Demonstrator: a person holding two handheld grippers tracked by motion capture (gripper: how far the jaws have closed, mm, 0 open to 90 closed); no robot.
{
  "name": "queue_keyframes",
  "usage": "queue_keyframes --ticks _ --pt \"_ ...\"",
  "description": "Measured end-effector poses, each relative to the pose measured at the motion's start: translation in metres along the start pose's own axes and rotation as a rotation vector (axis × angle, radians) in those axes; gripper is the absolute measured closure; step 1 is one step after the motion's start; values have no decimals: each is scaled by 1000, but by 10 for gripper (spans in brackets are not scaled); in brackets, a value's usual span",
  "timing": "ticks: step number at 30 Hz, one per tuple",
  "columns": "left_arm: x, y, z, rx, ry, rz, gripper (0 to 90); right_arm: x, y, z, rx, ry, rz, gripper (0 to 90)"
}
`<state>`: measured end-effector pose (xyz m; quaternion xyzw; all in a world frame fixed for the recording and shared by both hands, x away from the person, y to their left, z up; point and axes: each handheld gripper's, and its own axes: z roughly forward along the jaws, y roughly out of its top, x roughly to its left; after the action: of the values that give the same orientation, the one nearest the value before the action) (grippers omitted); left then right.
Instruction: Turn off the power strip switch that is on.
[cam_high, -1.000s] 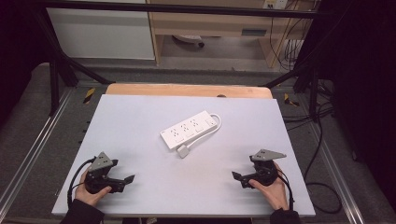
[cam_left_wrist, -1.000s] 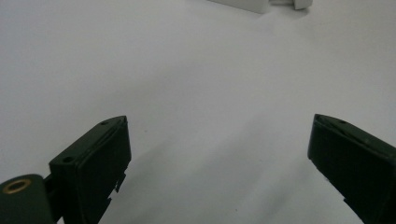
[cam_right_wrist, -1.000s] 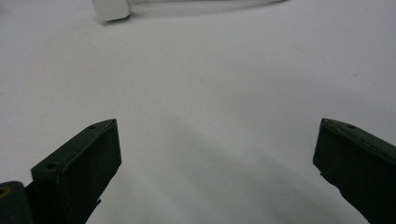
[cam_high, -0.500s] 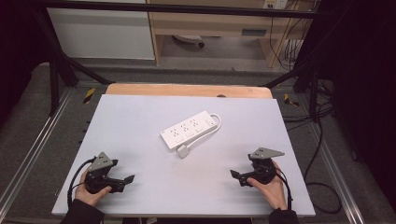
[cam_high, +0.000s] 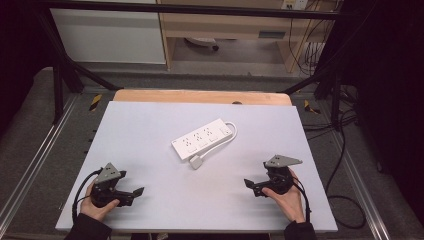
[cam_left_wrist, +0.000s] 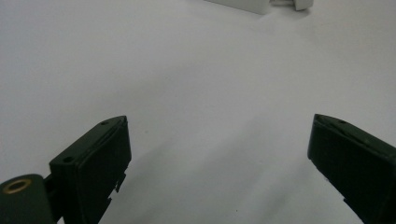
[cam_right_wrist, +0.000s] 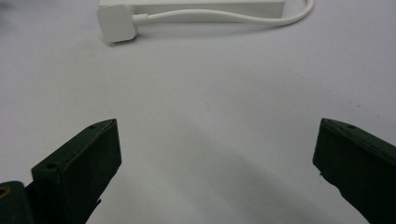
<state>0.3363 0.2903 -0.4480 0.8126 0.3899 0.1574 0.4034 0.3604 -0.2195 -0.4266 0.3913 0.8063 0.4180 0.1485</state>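
**Power strip on the table**

A white power strip (cam_high: 203, 139) is laid diagonally near the middle of the pale table (cam_high: 150, 125), toward its far edge. Its cord (looped back alongside) is ended by a plug (cam_high: 196, 162).

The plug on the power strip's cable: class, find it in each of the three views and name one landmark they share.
High view: plug near table centre, just below the power strip.
Left gripper view: top edge, right of centre, cut off.
Right gripper view: upper left, cable running right.
Shared landmark: the power strip.
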Motion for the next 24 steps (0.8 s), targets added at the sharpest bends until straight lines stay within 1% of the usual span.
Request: queue_keyframes --ticks 2,16,18,24 --pt "0 0 0 -1 0 0 57 1 1 0 -3 0 6 17" --pt "0 0 0 -1 0 1 58 2 12 6 -9 -5 -5 22" --pt "0 0 0 0 -1 1 57 2 12 7 -7 -7 4 23" --pt "0 0 0 0 -1 2 58 2 16 10 -7 -10 1 23"
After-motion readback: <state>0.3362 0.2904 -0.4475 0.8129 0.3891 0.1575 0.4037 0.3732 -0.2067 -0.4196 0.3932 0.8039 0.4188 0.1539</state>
